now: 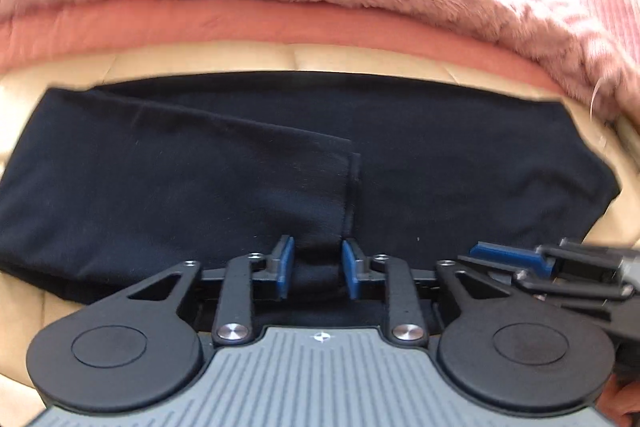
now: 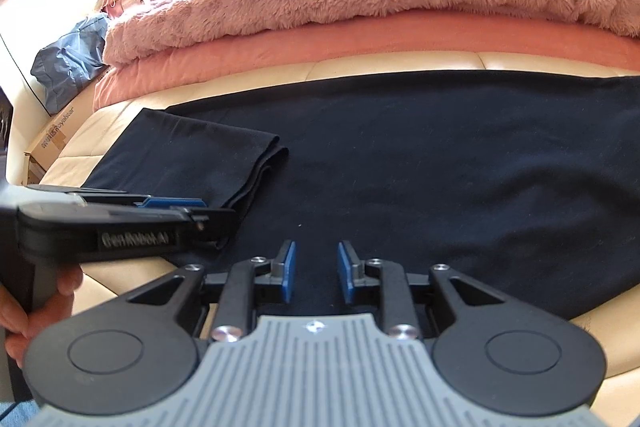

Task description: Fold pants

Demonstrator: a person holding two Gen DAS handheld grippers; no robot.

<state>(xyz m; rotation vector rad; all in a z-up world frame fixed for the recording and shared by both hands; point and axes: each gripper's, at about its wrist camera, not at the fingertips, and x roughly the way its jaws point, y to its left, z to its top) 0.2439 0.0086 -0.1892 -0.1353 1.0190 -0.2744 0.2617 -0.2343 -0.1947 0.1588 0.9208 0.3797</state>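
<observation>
Pants (image 1: 440,163) hem fold between left tool (image 1: 316,269) pads.

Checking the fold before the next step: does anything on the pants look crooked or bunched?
Yes. The folded-over leg lies at a slant across the pants rather than square with them, and its end layers splay apart. The left gripper straddles a bunched ridge at the near edge.
</observation>
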